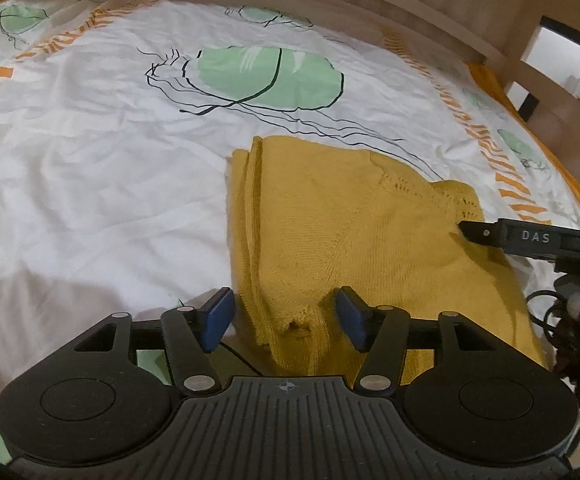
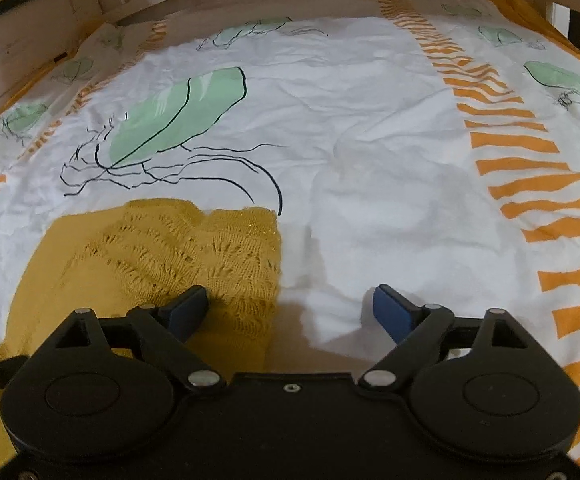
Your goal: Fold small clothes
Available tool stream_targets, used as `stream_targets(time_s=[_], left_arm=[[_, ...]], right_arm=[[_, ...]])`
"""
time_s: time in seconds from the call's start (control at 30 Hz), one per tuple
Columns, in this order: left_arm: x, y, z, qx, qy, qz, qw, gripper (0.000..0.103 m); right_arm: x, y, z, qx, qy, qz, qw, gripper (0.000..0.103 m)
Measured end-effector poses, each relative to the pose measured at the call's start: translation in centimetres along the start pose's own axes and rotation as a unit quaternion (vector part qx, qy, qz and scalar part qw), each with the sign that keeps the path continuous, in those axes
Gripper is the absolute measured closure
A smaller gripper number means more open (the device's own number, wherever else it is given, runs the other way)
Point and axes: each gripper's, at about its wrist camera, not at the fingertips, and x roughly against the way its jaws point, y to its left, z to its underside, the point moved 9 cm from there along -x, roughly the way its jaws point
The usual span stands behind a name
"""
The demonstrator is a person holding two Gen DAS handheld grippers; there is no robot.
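Note:
A mustard-yellow knitted garment point(image 1: 341, 224) lies folded on the bed, with layered edges along its left side. My left gripper point(image 1: 285, 317) is open low over its near edge. A bunched bit of the knit lies between the blue pads point(image 1: 218, 318), which do not press on it. My right gripper point(image 2: 290, 309) is open wide at the garment's lacy right edge point(image 2: 226, 264). Its left pad point(image 2: 188, 307) is over the knit and its right pad is over bare sheet. One black finger point(image 1: 475, 232) of the right gripper shows in the left wrist view, resting on the garment's right corner.
The white bedsheet point(image 1: 102, 168) carries green leaf prints and orange stripe bands point(image 2: 529, 184). A wooden bed frame point(image 1: 429, 4) runs along the far side. Dark cables point(image 1: 561, 320) hang at the right edge of the left wrist view.

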Motion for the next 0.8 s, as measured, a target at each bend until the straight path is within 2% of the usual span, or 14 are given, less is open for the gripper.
stream_targets(time_s=[0.33,0.43,0.57,0.7,0.8], left_arm=[[0.0,0.1,-0.3,-0.014,0.02,-0.028,0.9993,0.027],[0.3,0.1,-0.5,-0.024,0.019,-0.04,0.9987,0.018],[1.2,0.0,-0.5,-0.038,0.011,-0.049,0.998,0.013],[2.7,-0.4,-0.6,-0.038,0.006,-0.042,0.9984,0.012],[4.1,-0.7,-0.7,-0.041,0.0,-0.042,0.9983,0.012]], right_arm=[[1.6,-0.5,-0.5,-0.025,-0.008,-0.005,1.0,0.009],[3.1,-0.7,-0.9,-0.039,-0.028,-0.013,0.999,0.0],[5.5,-0.9,-1.4,-0.047,-0.058,-0.018,0.997,0.0],[7.9,-1.0,-1.8,-0.058,-0.082,-0.013,0.995,0.0],[9.9,-0.5,-1.3,-0.076,-0.097,-0.026,0.992,0.0]])
